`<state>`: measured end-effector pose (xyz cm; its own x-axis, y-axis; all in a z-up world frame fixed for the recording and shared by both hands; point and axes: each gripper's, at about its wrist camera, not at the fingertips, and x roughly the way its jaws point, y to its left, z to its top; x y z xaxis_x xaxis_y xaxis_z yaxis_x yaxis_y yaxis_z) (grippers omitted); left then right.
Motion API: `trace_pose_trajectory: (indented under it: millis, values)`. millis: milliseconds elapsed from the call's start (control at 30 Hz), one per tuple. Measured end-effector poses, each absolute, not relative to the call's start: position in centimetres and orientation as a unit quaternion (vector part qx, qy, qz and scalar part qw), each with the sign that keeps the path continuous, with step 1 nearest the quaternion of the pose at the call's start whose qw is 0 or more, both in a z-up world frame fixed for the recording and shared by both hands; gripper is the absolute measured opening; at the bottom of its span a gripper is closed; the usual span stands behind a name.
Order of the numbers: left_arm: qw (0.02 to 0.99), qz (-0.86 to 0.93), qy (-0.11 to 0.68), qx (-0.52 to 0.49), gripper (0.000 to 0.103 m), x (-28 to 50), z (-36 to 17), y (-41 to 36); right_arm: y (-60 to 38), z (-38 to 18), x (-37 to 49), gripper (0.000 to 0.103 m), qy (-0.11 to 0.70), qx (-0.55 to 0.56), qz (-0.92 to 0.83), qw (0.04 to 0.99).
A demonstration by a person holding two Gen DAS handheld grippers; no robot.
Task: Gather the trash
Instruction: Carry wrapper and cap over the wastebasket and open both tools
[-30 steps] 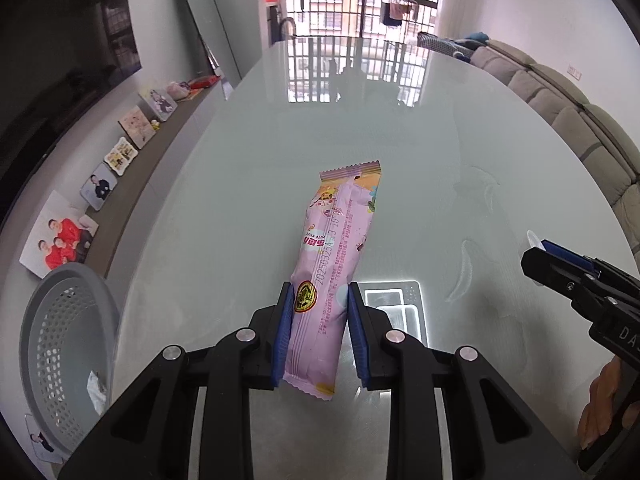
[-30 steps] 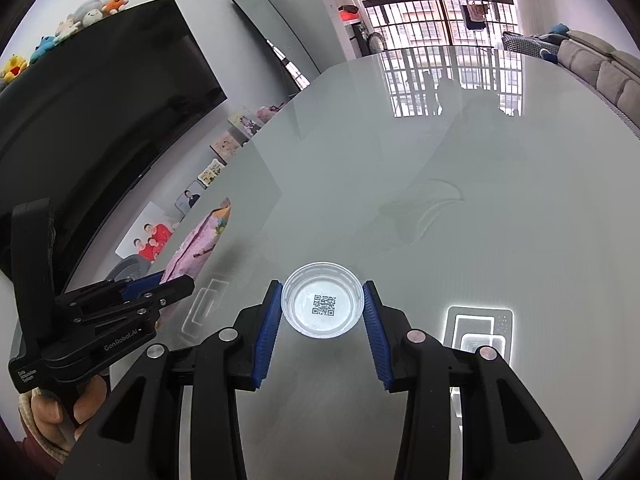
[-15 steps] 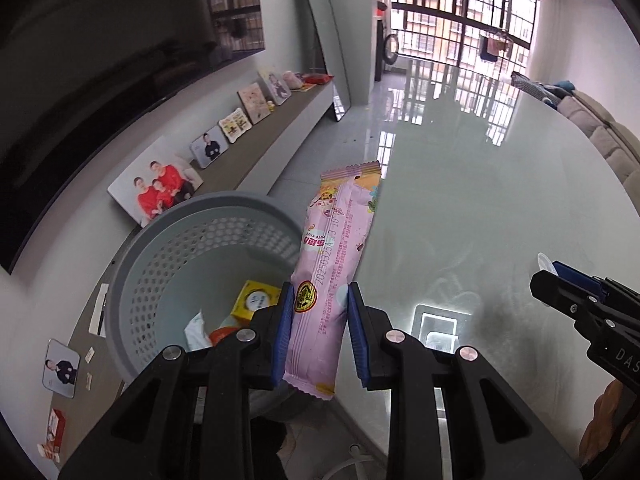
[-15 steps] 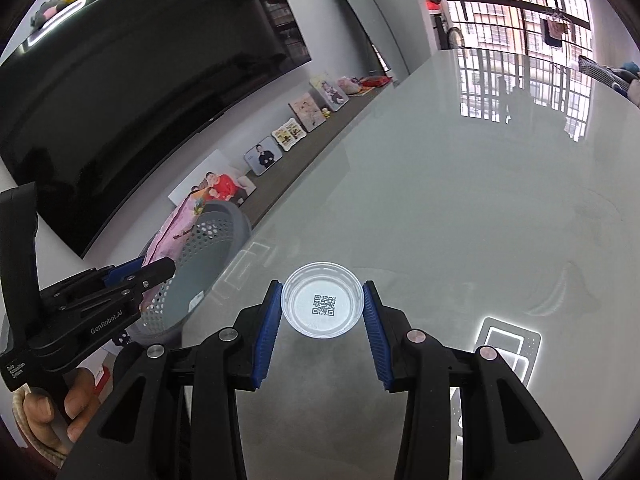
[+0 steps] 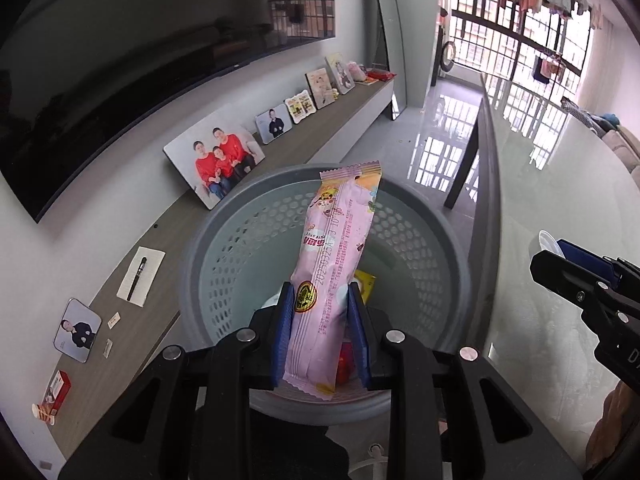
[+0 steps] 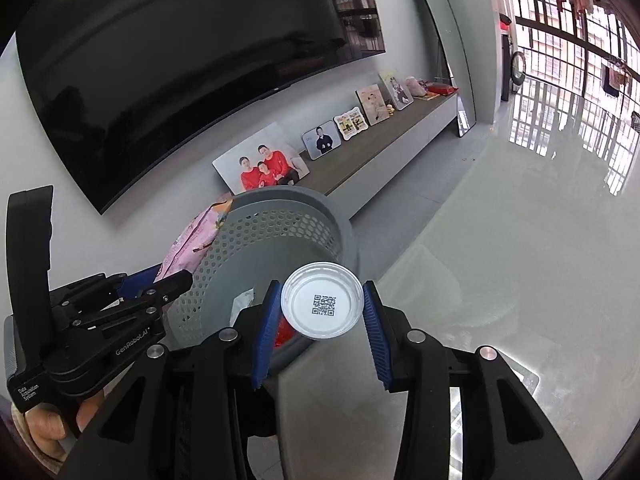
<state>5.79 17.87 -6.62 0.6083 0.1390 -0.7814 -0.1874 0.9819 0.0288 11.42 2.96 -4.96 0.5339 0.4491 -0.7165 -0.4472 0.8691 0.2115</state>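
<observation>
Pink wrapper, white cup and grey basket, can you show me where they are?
pink wrapper [image 5: 334,280], left wrist view, printed middle.
white cup [image 6: 322,305], right wrist view, its coded bottom.
grey basket [image 5: 420,196], left wrist view, far rim.

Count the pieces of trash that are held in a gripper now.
2: a pink wrapper in the left gripper, a white lid in the right gripper.

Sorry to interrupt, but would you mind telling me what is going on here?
A person is clearing trash with a hand-held gripper in each hand. The left hand-held gripper grips a pink snack wrapper over the grey bin beside the glass table. The right hand-held gripper grips a small clear plastic cup near the bin's rim. Neither has been dropped yet.
</observation>
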Motion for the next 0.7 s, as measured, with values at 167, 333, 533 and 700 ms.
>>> trace_pose_trajectory:
  millis: [167, 333, 533, 700]
  values:
    - [0.894, 0.104, 0.435, -0.038, 0.027, 5.8, -7.4, 20.1, 4.9, -5.2, 11.1, 0.039, 0.408, -0.021, 0.266, 0.873]
    - [0.889, 0.107, 0.442, -0.048, 0.027, 6.0, -8.3, 21.2, 6.8, -6.2, 11.6, 0.04, 0.415, -0.039, 0.271, 0.868]
    - [0.885, 0.11, 0.449, -0.056, 0.029, 6.3, -8.7, 21.6, 7.8, -7.2, 11.8, 0.04, 0.418, -0.053, 0.273, 0.865]
    - [0.885, 0.11, 0.448, -0.066, 0.037, 6.3, -8.8, 22.0, 7.5, -7.1, 11.5, 0.052, 0.411, -0.056, 0.272, 0.868]
